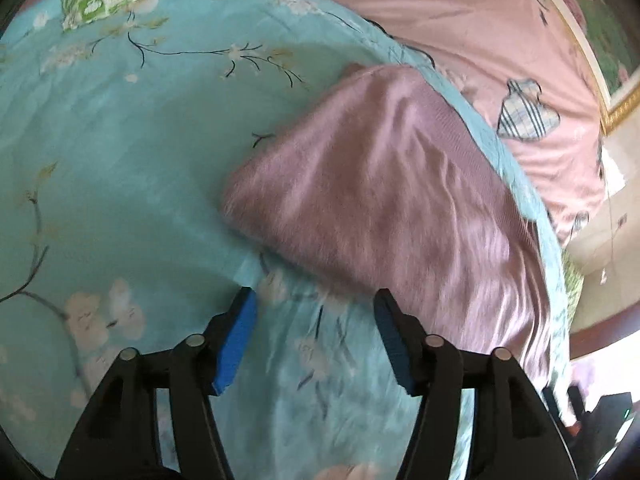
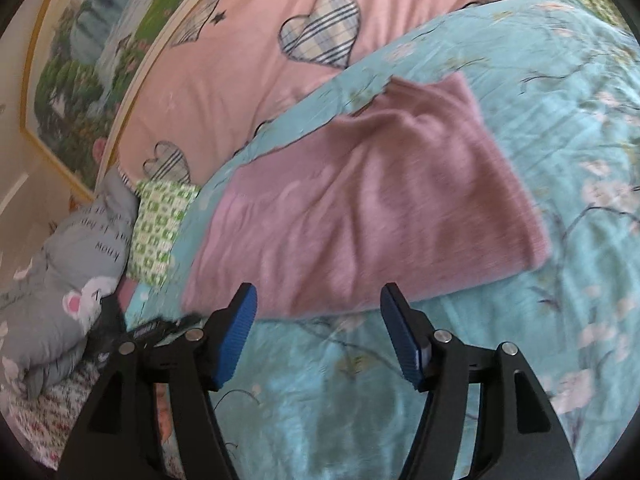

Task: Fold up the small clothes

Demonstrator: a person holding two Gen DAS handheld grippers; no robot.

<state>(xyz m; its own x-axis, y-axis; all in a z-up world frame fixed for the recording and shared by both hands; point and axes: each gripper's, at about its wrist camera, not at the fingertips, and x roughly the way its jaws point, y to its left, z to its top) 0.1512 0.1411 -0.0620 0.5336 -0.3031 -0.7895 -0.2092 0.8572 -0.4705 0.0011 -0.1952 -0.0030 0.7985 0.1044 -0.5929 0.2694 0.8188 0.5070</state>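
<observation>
A mauve-pink knit garment (image 1: 384, 196) lies folded flat on a turquoise floral bedspread (image 1: 120, 160). It also shows in the right wrist view (image 2: 360, 208). My left gripper (image 1: 316, 300) is open and empty, its blue pads (image 1: 236, 344) just short of the garment's near edge. My right gripper (image 2: 318, 300) is open and empty, hovering at the garment's near edge above the bedspread (image 2: 520, 320).
A pink quilt with plaid hearts (image 2: 248, 56) lies beyond the garment. A green-and-white checked pillow (image 2: 158, 228) and a grey printed cushion (image 2: 68, 272) sit at the left. A framed landscape picture (image 2: 80, 80) hangs on the wall. A dark object (image 2: 160, 330) lies beside the bed edge.
</observation>
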